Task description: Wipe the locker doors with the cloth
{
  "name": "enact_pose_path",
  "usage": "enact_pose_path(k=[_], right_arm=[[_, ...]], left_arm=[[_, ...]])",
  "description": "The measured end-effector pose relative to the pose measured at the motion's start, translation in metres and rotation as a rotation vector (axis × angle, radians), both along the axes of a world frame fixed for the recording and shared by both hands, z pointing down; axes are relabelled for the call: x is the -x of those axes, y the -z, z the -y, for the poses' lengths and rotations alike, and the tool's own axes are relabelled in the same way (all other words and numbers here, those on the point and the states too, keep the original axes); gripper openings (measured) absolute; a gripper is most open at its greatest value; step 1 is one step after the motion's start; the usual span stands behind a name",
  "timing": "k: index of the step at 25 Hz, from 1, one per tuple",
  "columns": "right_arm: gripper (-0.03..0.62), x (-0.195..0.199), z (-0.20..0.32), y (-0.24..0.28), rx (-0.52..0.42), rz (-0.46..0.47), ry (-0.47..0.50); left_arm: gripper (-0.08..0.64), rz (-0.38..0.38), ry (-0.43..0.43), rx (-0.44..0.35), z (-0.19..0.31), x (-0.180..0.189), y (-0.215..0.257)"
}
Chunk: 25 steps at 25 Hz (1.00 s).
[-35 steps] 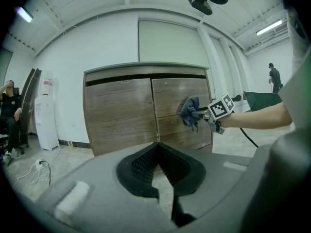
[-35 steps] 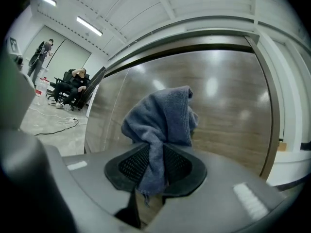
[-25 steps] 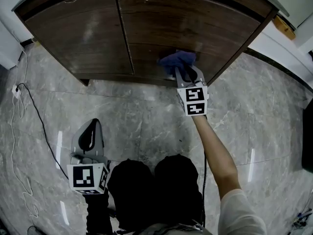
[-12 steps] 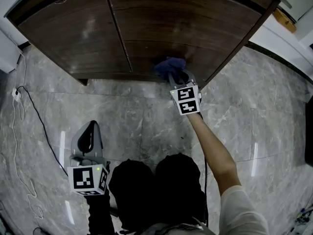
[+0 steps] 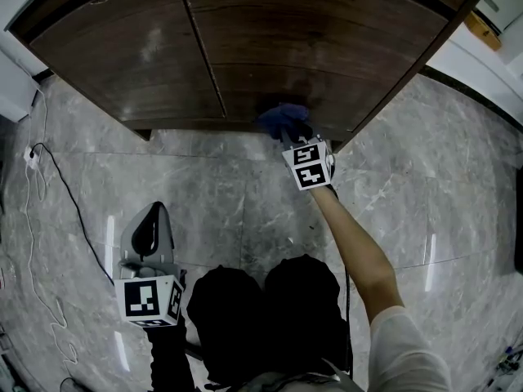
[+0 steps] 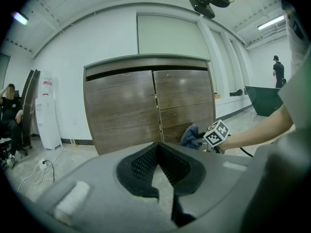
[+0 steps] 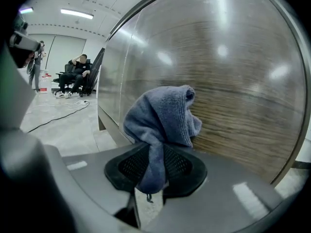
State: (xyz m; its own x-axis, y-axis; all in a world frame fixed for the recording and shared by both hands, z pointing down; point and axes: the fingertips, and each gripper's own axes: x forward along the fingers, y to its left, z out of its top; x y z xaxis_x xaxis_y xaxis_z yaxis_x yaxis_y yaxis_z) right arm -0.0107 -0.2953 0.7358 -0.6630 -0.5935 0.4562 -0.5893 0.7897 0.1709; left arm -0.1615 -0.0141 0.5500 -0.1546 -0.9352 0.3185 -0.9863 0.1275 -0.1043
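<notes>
The blue cloth (image 5: 283, 119) was bunched up against the right door (image 5: 327, 47), low down near its bottom edge. The right tongs (image 5: 296, 135) held it. In the right gripper view the two pads were closed on a fold of the cloth (image 7: 163, 115). The rest of it puffed out above the right tongs (image 7: 154, 171) and touched the brown wood.

In the head view the cloth sat at 12 o'clock from the right tongs. The cube (image 5: 308, 165) with black and white squares sat at 6 o'clock from them. A bare arm (image 5: 351, 243) ran from the cube toward 5 o'clock.

The left door (image 5: 122, 55) was at 9 o'clock from the cloth, and both doors were closed. The grey stone floor (image 5: 204, 194) lay in front of them.

The left tongs (image 5: 147, 227) hung over the floor at 7 o'clock from the cloth, well apart from it. In the left gripper view the left tongs (image 6: 158, 166) were closed together at the tips with nothing in them, and they pointed at the doors. A thin cable (image 5: 65, 194) lay on the floor at 9 o'clock from them. A person (image 7: 75, 76) sat far off in the right gripper view.
</notes>
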Motion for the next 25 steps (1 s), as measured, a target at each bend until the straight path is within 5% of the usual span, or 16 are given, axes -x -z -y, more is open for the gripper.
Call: enact_pose_path(k=[25], right_arm=[[0.091, 0.042, -0.004, 0.209, -0.211, 0.153, 0.09]], left_arm=[[0.0, -0.041, -0.006, -0.033, -0.014, -0.004, 0.002]])
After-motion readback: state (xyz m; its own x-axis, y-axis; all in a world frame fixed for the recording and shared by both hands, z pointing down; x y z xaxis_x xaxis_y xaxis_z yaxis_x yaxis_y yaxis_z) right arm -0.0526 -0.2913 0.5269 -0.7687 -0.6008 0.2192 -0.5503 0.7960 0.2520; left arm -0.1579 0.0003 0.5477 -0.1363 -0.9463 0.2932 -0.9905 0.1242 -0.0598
